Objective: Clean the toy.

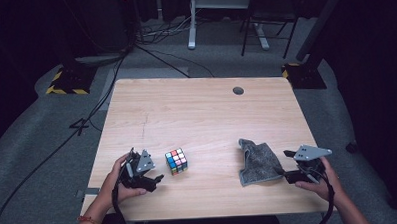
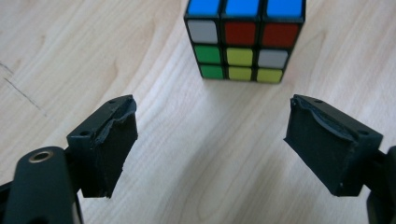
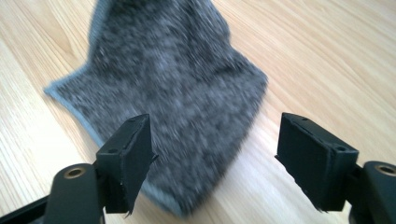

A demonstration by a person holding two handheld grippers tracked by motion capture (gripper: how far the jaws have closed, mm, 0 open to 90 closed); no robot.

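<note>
Two grippers, both empty: the left gripper [image 2: 210, 140] stands with jaws apart, aimed at the puzzle cube [image 1: 176, 161] just ahead on the bench [image 1: 196, 112]; the right gripper [image 3: 215, 158], jaws wide, faces the crumpled grey cloth [image 1: 259, 161] near it. Best approach, I judge: square the left jaws to opposite cube faces before closing, and bring the right jaws low over a raised fold.

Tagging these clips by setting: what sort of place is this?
Probably a lab or studio set up for recording: a lone wooden table on grey carpet, dark curtains around it, cables trailing across the floor, and stand bases with hazard striping.
</note>
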